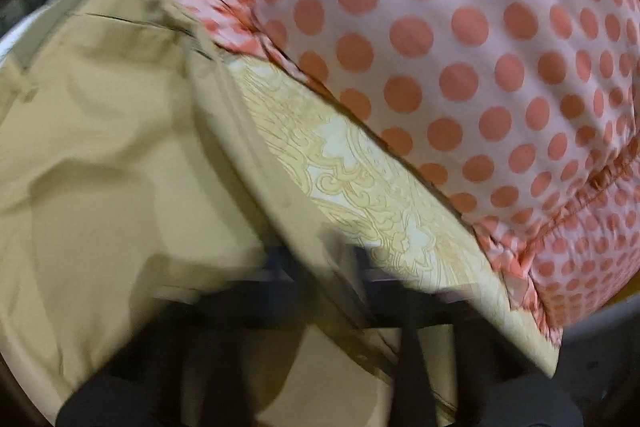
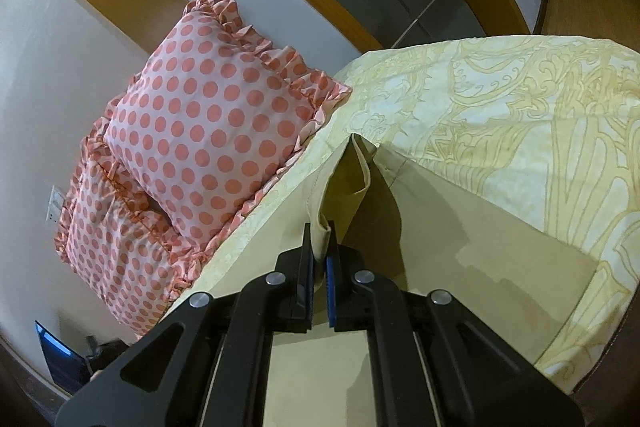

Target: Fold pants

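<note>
Now both grippers are at the khaki cotton pants (image 2: 460,251) on the bed.

Seen from the right wrist, the black two-finger right gripper (image 2: 319,259) pinches a raised fold of the pants between its blue-padded jaws, the cloth lying on a cream bedsheet with a yellow scroll pattern (image 2: 520,99). Two white pillows with coral polka dots and frills (image 2: 216,123) sit beside it (one stacked on the other). From the blurred left wrist view, the left gripper (image 1: 340,267) is under draped pants (image 1: 112,147); I cannot tell how its jaws stand.
</note>
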### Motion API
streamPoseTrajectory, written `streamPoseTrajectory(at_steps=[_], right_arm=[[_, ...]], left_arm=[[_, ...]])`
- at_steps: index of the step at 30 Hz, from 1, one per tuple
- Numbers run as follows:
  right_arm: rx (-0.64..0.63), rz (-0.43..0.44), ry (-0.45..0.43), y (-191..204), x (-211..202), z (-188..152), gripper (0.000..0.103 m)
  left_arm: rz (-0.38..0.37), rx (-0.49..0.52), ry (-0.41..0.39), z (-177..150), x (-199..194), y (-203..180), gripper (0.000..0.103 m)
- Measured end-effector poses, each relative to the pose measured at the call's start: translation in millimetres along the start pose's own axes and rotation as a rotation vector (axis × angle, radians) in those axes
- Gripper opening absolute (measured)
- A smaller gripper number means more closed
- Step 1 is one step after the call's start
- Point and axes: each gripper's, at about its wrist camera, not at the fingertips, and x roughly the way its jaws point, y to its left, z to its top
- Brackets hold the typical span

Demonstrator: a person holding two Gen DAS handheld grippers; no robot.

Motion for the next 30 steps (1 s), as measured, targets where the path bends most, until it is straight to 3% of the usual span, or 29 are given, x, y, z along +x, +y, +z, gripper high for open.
streamPoseTrajectory(at_steps=[2,6,9,11,14,16,21,24,30], right_arm=[[-0.024,0.017,-0.023,4.5,-6.9,3.3,0.005],[-0.064,0.018,-0.088,5.2,-32.1,10.5,0.005],[-0.059,-0.012,-0.1,-4.0,-41.2,8.9,0.005],[-0.044,-0.038,-0.093,-15.7,-41.7,3.7,0.005],[0.002,-0.064,-0.065,-35.6,-38.5,-5.4,0.005],[0.025,-0.071,-0.058,-43.4,-39.0,-8.9,0.005],[0.025,-0.058,-0.081,-46.5,-50.5,-9.1,0.005],[0.031,-0.048,-0.1,-47.0,-62.0,-9.8,0.005],[0.028,-0.1,-0.106,-56.4,-68.7,-12.8,0.005]], left_arm=[[-0.04,-0.016,-0.043,-9.7,-21.8,7.5,0.003],[-0.122,0.069,-0.182,-58.6,-113.2,24.0,0.006],[-0.148,0.096,-0.255,-117.1,-176.9,52.9,0.01],[-0.109,0.094,-0.274,-162.3,-200.0,74.5,0.014],[-0.054,0.056,-0.254,-214.0,-206.8,110.3,0.014],[-0.063,-0.009,-0.212,-234.8,-203.9,130.4,0.014],[-0.093,-0.025,-0.218,-250.4,-201.2,140.4,0.013],[-0.101,0.004,-0.226,-258.3,-208.2,140.1,0.006],[-0.101,0.032,-0.216,-280.0,-213.1,145.1,0.004]])
